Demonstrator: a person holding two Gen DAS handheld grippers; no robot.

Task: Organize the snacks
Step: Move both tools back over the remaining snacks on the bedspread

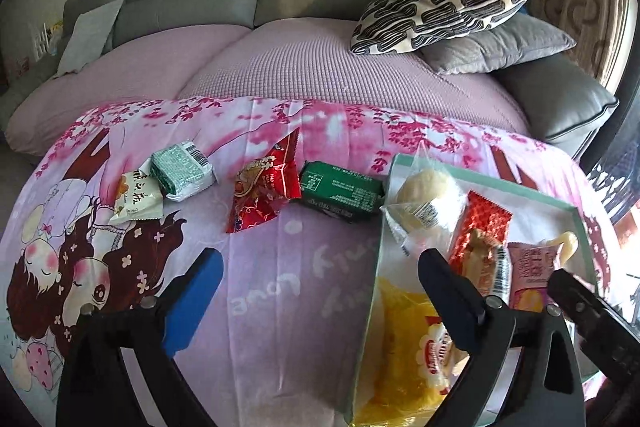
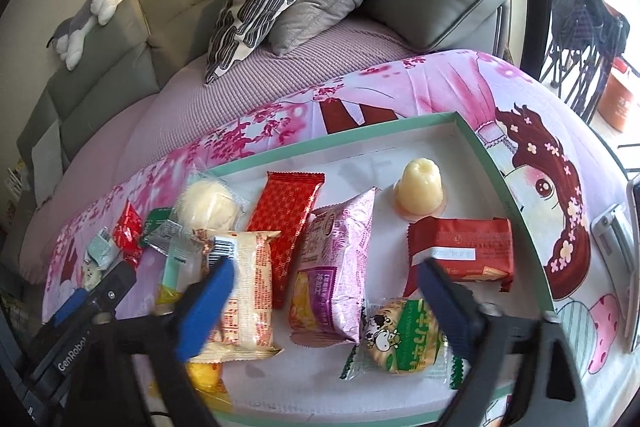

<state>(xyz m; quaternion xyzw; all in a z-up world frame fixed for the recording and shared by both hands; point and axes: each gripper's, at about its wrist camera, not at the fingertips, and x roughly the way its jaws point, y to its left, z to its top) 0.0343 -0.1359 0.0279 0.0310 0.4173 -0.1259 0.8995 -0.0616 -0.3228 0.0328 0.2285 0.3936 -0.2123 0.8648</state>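
Four snacks remain outside the tray on the cartoon-print tabletop: a dark green packet (image 1: 340, 193), a red foil packet (image 1: 262, 187), a pale green packet (image 1: 184, 167) and a white sachet (image 1: 138, 201), strung in a row from right to left. The green packet lies at about twelve o'clock from the left hand-held gripper (image 1: 320, 291), long axis crosswise, its right end just beside the mint-edged tray (image 1: 394, 163). That gripper's jaws gape wide and hold nothing. The right hand-held gripper (image 2: 324, 303), equally agape and empty, hangs over the filled tray, a pink packet (image 2: 336, 267) lying below its gap, so the left looks nearer the stragglers.
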